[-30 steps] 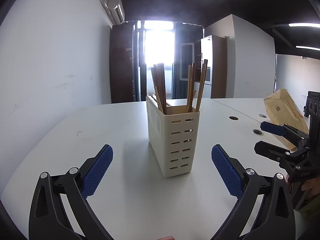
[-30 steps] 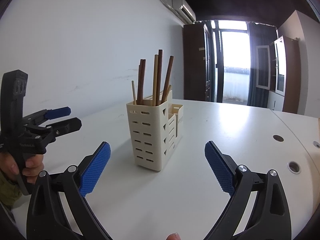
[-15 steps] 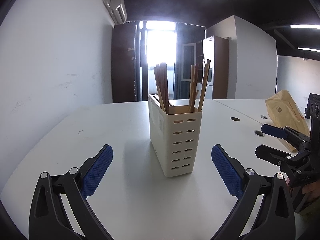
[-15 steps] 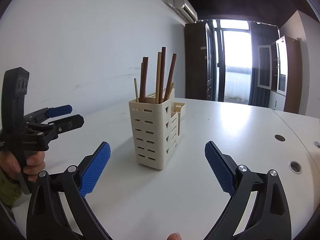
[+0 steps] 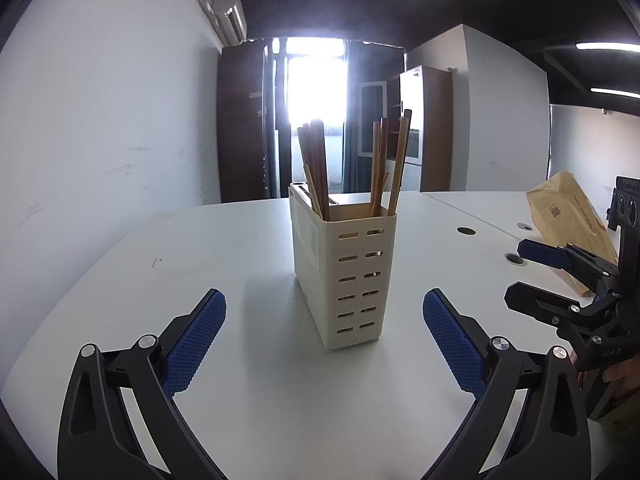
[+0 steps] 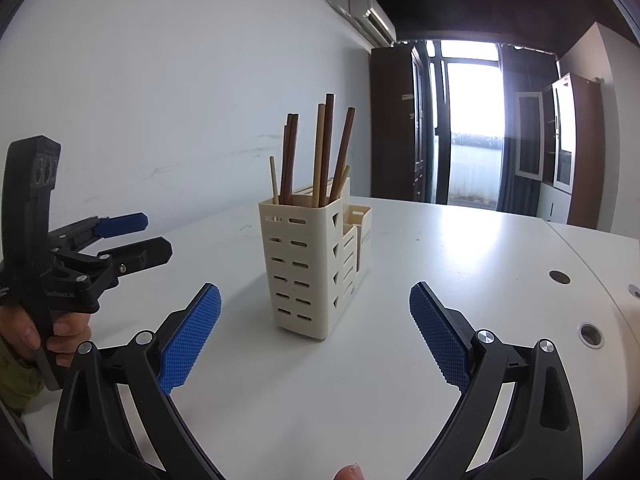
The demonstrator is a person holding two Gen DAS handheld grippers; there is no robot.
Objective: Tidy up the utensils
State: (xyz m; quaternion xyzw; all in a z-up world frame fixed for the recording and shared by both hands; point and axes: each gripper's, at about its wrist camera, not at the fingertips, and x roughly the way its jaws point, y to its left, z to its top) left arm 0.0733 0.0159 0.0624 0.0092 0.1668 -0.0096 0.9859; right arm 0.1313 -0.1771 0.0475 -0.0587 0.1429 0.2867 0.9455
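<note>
On the white surface ahead of me stands the cream slotted holder, upright, with wooden chopsticks leaning in its tall compartment. My left gripper hangs before it, fingers wide apart and empty. My right gripper faces it from the other side, fingers likewise spread, holding nothing. A brown envelope lies off to the right.

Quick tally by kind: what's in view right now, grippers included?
Chopsticks: at least 7, overlapping, all in the holder
Utensil holder: 1
Brown envelope: 1
Grippers: 2, left gripper and right gripper, both open
Total: at least 11
</note>
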